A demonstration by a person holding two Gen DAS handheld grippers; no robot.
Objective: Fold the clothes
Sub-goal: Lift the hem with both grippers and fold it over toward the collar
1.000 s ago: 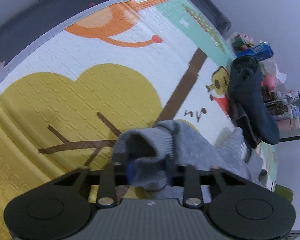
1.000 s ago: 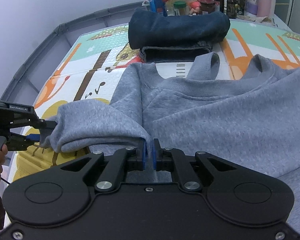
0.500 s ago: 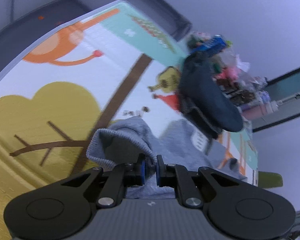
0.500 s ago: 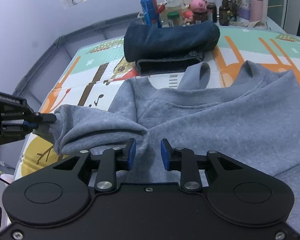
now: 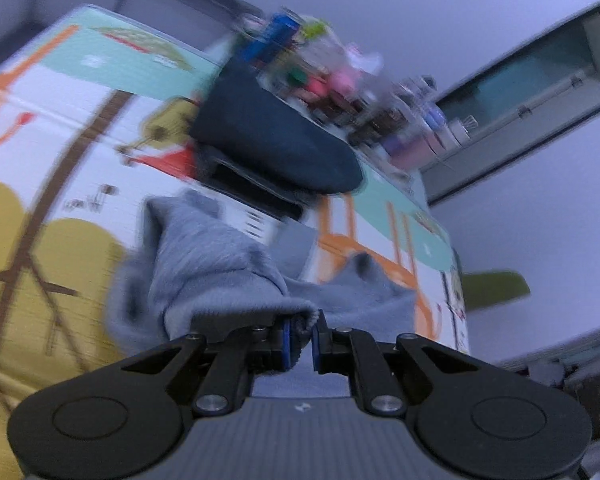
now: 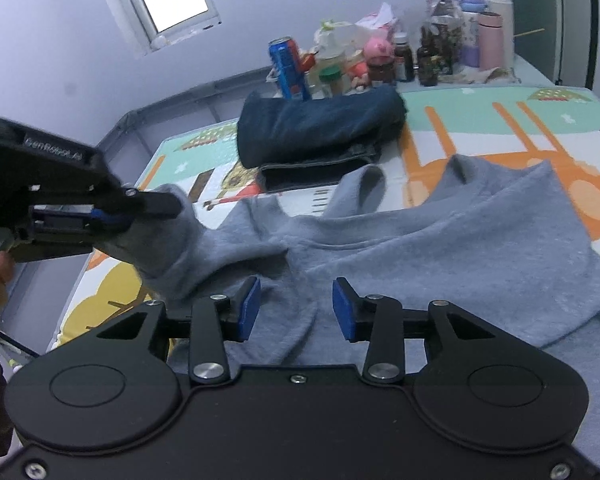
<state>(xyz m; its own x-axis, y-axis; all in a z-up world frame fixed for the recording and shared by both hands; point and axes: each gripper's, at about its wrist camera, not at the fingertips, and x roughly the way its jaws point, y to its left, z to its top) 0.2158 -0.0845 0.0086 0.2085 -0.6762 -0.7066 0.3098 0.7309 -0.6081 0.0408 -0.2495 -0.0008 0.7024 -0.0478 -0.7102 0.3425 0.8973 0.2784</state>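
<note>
Sweatshirt, one and grey, lies spread across the lower middle and right of the right wrist view, on a play mat with bright cartoon pictures. Its sleeve is lifted at the left of that view. The left claw is clenched on the sleeve's cuff; the ribbed edge sits pinched between its blue pads. The right claw is released, its jaws have just been opening, and they hang over the grey cloth with nothing pinched between them. One dark blue folded garment lies at the upper middle of the frame, just past the sweatshirt's collar. Behind it, along the mat's far edge, stands a crowd of bottles and jars, with one blue can; too many small ones to count. A grey raised rim runs along the mat's far and left edges. Bare mat shows at the left and upper right of the frame, so there is open room there. The left wrist view is blurred.
</note>
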